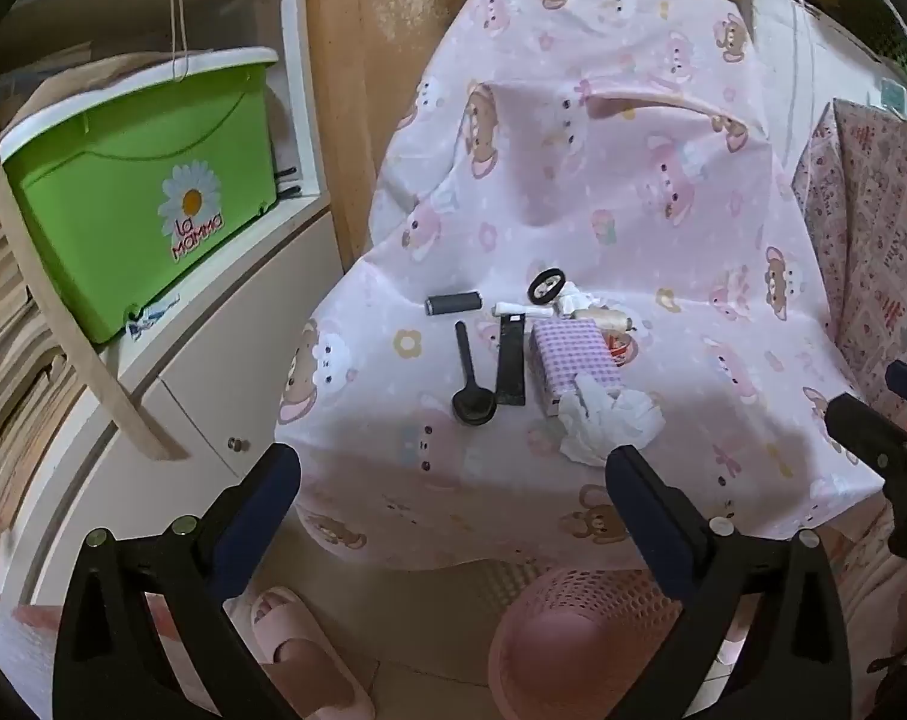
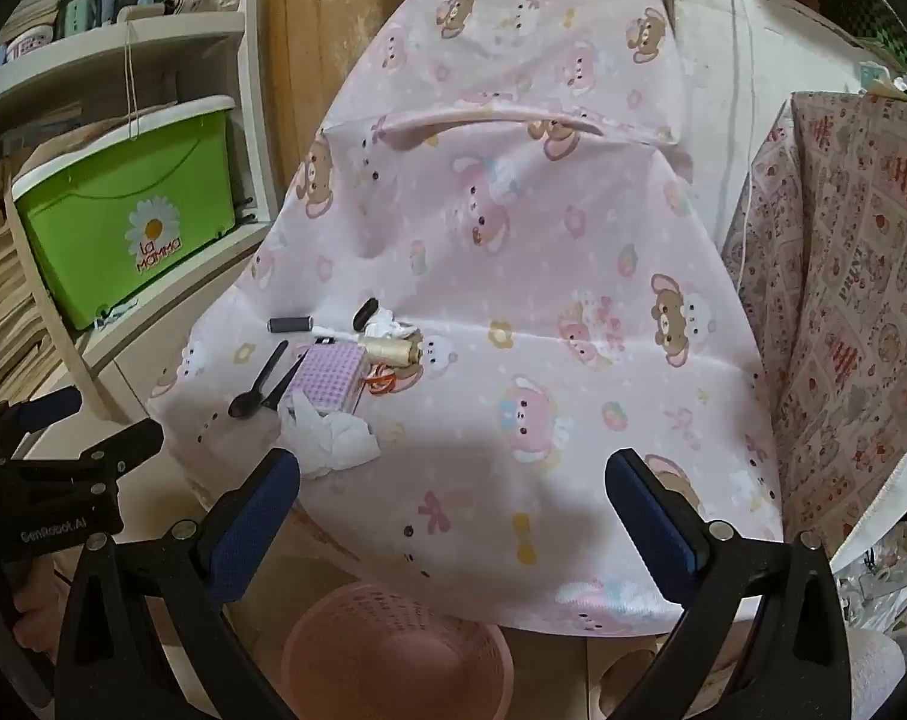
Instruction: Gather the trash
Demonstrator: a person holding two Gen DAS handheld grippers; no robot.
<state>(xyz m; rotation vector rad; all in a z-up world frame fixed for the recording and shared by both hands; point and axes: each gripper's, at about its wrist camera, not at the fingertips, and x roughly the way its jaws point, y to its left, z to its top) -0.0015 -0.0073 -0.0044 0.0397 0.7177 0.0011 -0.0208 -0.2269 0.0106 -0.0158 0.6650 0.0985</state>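
Both tools are held with fingers spread wide apart and nothing between them: the left gripper [image 1: 453,486] and the right gripper [image 2: 453,486] each hang short of the near edge of the pink printed cloth [image 1: 573,180]. Below that edge stands a pink mesh basket [image 1: 573,630]; each view cuts off its lower part at the frame edge, and the cloth hides its far rim. The left view alone shows a pink slipper [image 1: 309,648] on the floor. On the cloth, nearest the grippers, lies a crumpled white tissue [image 1: 609,420], touching a lilac checked box [image 1: 573,360]. Just left of the box lie a black strip [image 1: 510,360] and a black spoon [image 1: 471,384]. Beyond them sit a dark cylinder [image 1: 453,304], a black ring [image 1: 546,287] and a cream thread spool [image 2: 393,351]; the spool is largely hidden in the left view. A small orange item behind the box is too small to identify. A green storage bin [image 1: 135,204] rests on the shelf at left.
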